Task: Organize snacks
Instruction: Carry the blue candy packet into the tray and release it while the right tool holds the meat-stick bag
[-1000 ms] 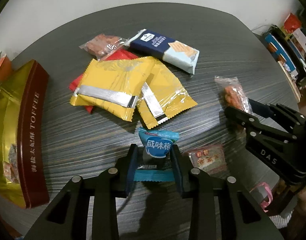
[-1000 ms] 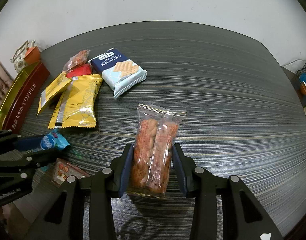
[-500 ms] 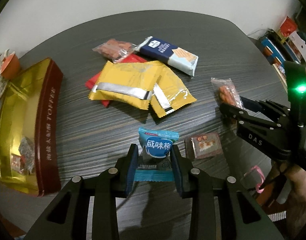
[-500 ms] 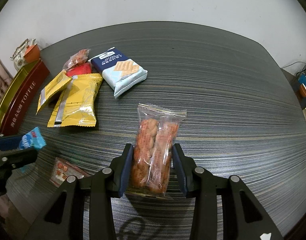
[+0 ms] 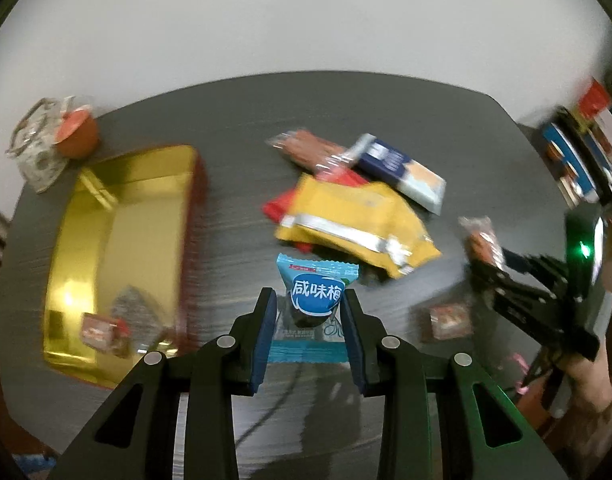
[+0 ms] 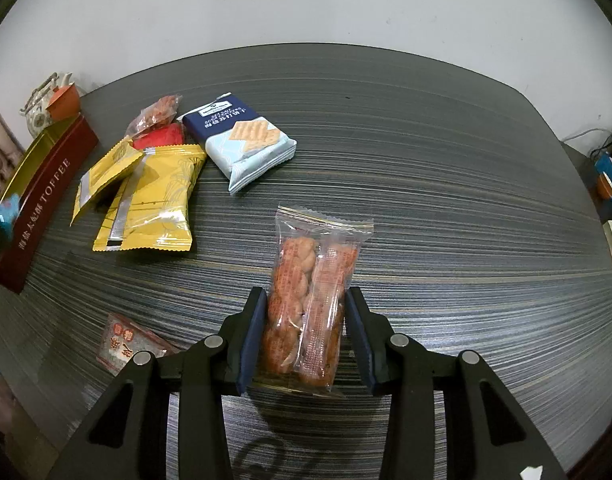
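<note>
A blue candy packet (image 5: 312, 304) with white Chinese characters is clamped upright in the left gripper (image 5: 309, 328), held above the dark table (image 6: 446, 184) beside the gold tin (image 5: 105, 248). A clear pack of orange twisted biscuits (image 6: 308, 312) is pinched lengthwise in the right gripper (image 6: 306, 332), just over the table. "TOFFEE" is read on the tin's red side. Yellow packets (image 6: 149, 200) lie near it.

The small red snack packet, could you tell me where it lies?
The small red snack packet lies on the table, left of the right hand-held gripper.
</note>
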The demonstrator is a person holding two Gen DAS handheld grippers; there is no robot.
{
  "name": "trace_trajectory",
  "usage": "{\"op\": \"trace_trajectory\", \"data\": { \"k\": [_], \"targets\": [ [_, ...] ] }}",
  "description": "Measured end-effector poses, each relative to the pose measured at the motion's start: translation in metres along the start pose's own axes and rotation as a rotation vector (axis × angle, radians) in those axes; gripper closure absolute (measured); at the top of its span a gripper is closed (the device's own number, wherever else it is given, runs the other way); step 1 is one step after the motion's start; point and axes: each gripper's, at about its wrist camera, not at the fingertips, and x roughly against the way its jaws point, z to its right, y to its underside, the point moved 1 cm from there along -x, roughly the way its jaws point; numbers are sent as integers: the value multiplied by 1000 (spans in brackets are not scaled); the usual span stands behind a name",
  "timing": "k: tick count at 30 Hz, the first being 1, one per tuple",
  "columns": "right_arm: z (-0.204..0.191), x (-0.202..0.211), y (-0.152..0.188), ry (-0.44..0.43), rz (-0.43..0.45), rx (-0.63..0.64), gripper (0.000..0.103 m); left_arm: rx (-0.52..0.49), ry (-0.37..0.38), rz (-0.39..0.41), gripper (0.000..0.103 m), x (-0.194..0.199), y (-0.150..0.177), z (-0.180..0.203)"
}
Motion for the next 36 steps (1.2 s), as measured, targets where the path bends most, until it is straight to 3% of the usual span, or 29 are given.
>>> {"op": "trace_trajectory", "data": {
  "k": [8,15,26,36],
  "targets": [
    [-2,-1,0,18,4,12,65,120,-118,32,69,10,-7,-75],
    [-3,-1,2,26,8,4,65,207,-187,7,69,1,2,-126],
    [-3,-2,1,37,9,-3,65,256,-224,-46,69,-28,8,-157],
    [-3,-5,1,44,6,-14,65,252,-230,-78,69,-41,12,-163]
  ]
}}
